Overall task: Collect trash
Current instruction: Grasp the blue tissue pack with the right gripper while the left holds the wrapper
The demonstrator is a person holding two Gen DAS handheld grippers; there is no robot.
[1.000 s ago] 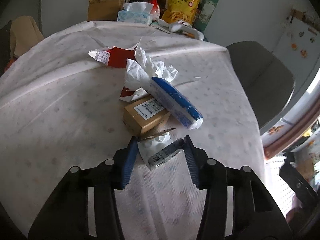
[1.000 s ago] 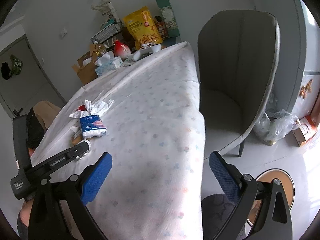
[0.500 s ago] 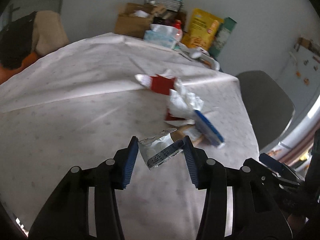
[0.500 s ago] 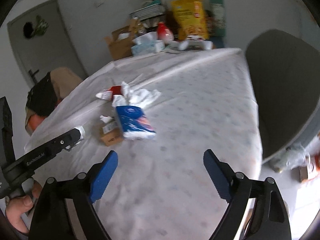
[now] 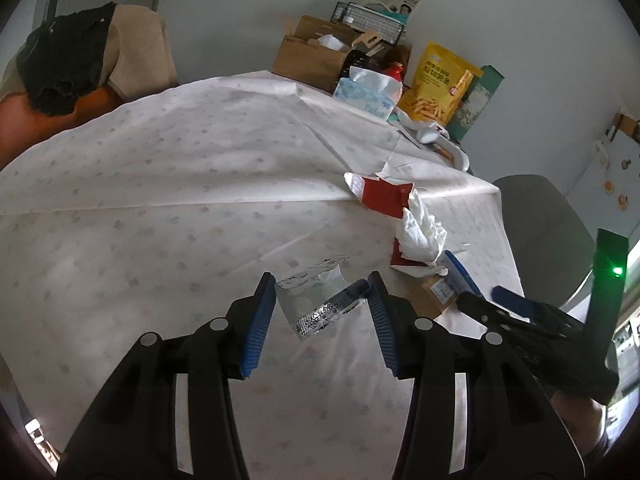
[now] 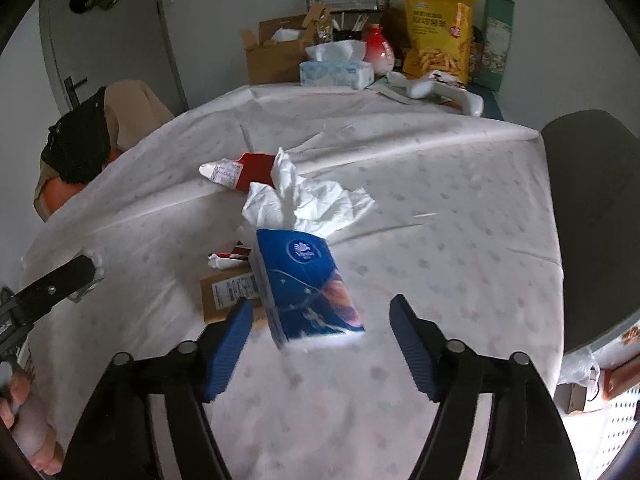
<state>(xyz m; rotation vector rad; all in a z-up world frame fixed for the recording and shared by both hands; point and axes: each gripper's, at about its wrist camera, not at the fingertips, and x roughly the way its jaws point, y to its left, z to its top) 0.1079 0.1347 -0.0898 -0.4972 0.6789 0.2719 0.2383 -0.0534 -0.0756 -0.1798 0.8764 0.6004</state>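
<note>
**Foil wrapper in my left claw, tissue pack ahead of my right**

Over the tablecloth (image 5: pixel 168 184), starting at the far left of my left view, I see a chair draped with dark and tan clothing (image 5: pixel 92 48), well apart from the trash. Moving right, my left gripper (image 5: pixel 322 286) has its blue pads pinched onto a crumpled foil wrapper (image 5: pixel 320 304), which spans the gap between them and sits above the cloth; I cannot tell whether its lower edge touches the fabric. Further right lies a red and white carton (image 5: pixel 382 196), and just beside it a crumpled white tissue (image 5: pixel 420 232). Below that tissue a small cardboard box (image 5: pixel 434 296) rests on the cloth, partly hidden by my other tool.

From my right view, the same box (image 6: pixel 228 292) sits left of centre, touching a blue tissue pack (image 6: pixel 308 288) that leans across it, with white tissue (image 6: pixel 308 204) fanning out of the pack's far end. My right gripper (image 6: pixel 320 314) hangs spread wide, with the near end of the pack between its pads; neither pad touches it. At the table's far edge stand an open cardboard carton (image 6: pixel 272 52), a tissue box (image 6: pixel 336 70) and a yellow snack bag (image 6: pixel 438 36). A grey chair (image 6: pixel 592 216) stands at the right.
</note>
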